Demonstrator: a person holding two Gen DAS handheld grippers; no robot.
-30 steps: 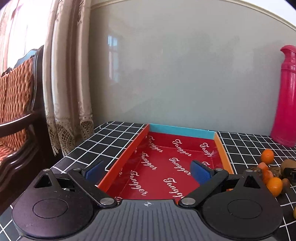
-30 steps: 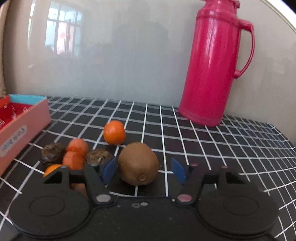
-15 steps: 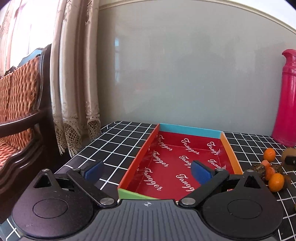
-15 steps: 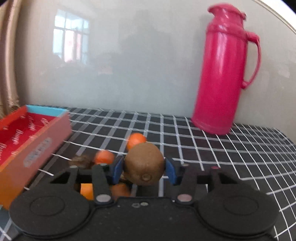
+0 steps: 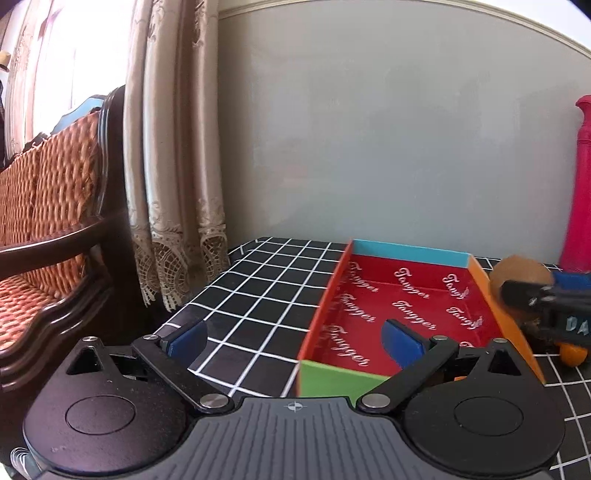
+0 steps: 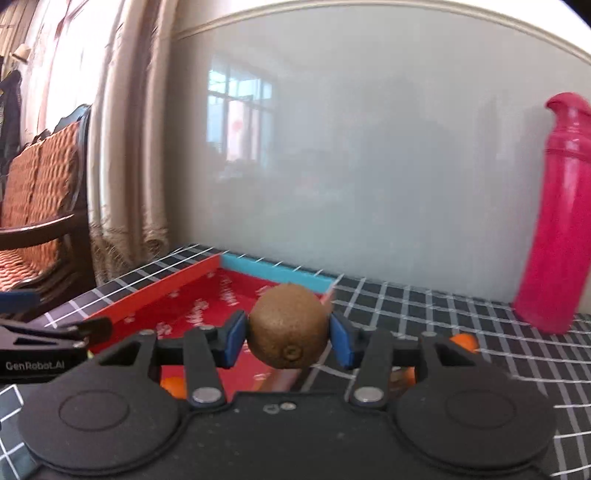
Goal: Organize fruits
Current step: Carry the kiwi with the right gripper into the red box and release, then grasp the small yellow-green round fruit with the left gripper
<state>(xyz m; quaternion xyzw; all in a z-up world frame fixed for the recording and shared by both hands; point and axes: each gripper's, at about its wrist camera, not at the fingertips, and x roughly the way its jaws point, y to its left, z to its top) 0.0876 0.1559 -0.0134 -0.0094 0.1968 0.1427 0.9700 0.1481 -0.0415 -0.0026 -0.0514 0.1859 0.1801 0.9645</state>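
Pink thermos flask (image 6: 557, 236) upright at right, against the grey wall (image 5: 388, 147). Black grid-patterned tabletop (image 5: 258, 295). Lace-edged cream curtain (image 5: 173, 184) at left; wooden chair with orange woven cushion (image 5: 48, 206) beside it.

A pale grey-green wall (image 5: 388, 147) fills the far side of the room, glossy enough to carry the reflection of a window (image 6: 240, 110). A cream moulding (image 5: 369, 7) runs along its top. On the left hang beige curtains (image 5: 173, 166) with a lace hem, and bright daylight pours in beyond them (the glass itself is washed out). Nearer on the left stands a dark wooden chair (image 5: 55, 221) with an orange woven cushion. A black tablecloth (image 5: 258, 295) with a white grid covers the table against the wall.
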